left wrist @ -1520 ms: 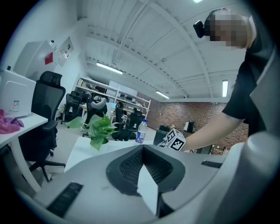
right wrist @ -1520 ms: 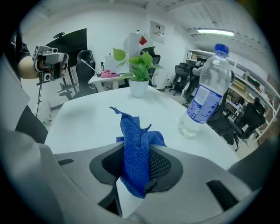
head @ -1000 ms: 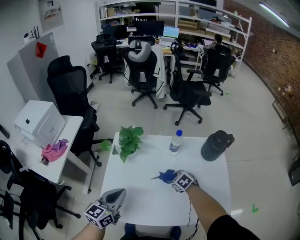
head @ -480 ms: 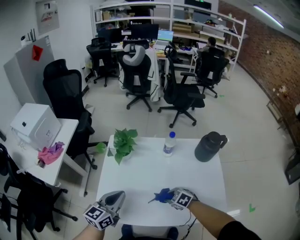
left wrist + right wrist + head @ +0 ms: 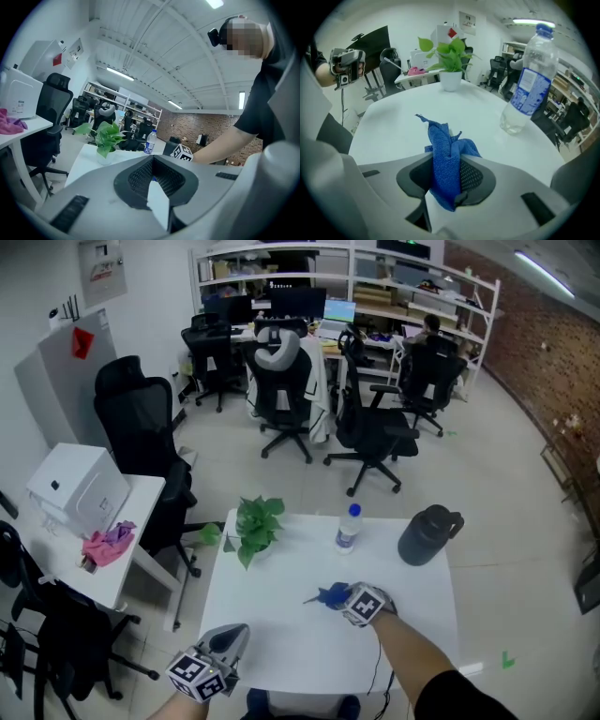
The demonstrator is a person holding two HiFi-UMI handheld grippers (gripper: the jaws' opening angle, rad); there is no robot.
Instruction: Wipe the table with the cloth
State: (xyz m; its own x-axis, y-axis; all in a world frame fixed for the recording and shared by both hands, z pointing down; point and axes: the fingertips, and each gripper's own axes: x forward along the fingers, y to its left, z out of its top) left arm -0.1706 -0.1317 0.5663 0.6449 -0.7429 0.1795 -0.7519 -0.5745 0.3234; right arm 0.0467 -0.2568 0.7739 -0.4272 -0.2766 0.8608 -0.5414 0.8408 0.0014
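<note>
Right gripper: jaws pinched on a blue cloth, which is bunched and stands up between them, with its tip lying forward on the white table. A clear water bottle (blue cap, blue label) stands upright to the right. A potted plant sits at the far edge, well apart from the cloth. Office chairs are visible beyond.

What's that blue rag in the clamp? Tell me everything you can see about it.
The blue cloth looks like a woven microfibre rag. It is bunched into an upright, crumpled fold, with a pointed corner sticking out ahead. The right hand-held gripper is shut on its middle, pinching it from both sides, and a short end hangs below the grip. The cloth sits low over the white table, roughly mid-table. Whether it touches the surface cannot be told.
</note>
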